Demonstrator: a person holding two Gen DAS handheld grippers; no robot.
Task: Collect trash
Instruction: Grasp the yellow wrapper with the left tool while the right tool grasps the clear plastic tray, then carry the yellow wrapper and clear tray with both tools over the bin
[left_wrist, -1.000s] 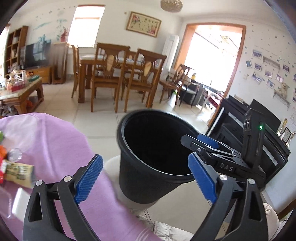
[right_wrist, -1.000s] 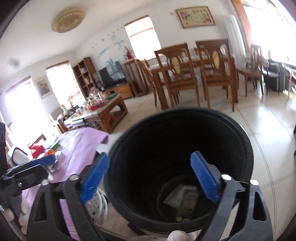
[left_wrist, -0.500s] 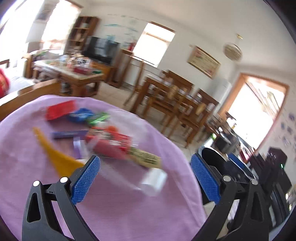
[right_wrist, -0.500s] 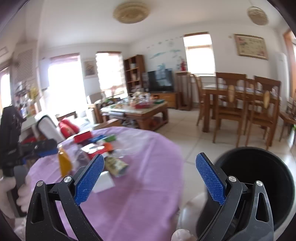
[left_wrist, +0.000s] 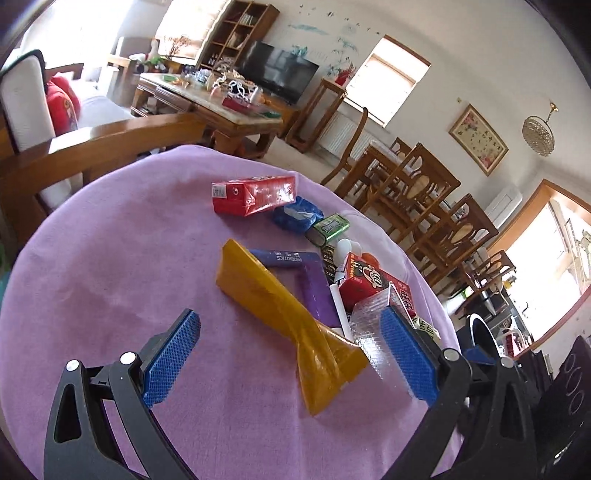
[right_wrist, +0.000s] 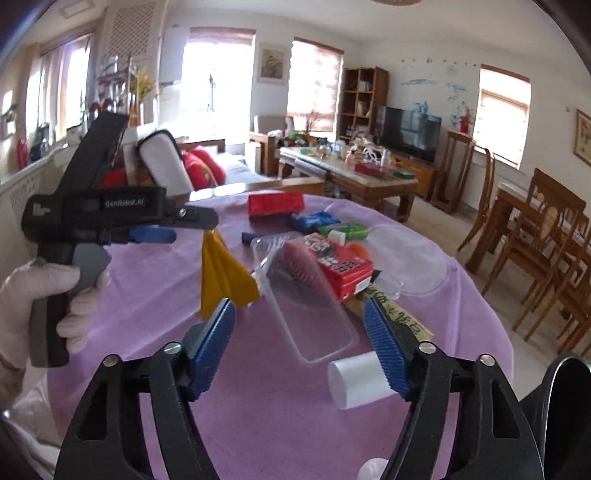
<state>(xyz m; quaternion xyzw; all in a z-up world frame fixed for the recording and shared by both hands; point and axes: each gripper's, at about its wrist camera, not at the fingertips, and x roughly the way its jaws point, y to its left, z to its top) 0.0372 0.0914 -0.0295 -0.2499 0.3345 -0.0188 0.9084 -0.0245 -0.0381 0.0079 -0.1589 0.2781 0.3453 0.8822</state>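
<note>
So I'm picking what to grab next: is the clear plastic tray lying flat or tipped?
Tipped. The clear plastic tray leans with its far end propped on the red carton, near end on the purple cloth.

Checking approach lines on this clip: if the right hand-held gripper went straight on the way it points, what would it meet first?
Most likely the clear plastic tray, which lies straight ahead between the open fingers of the right hand-held gripper, whose jaws have just been closing with nothing gripped. The white paper cup lies nearer but off to the right; depth is uncertain.
</note>
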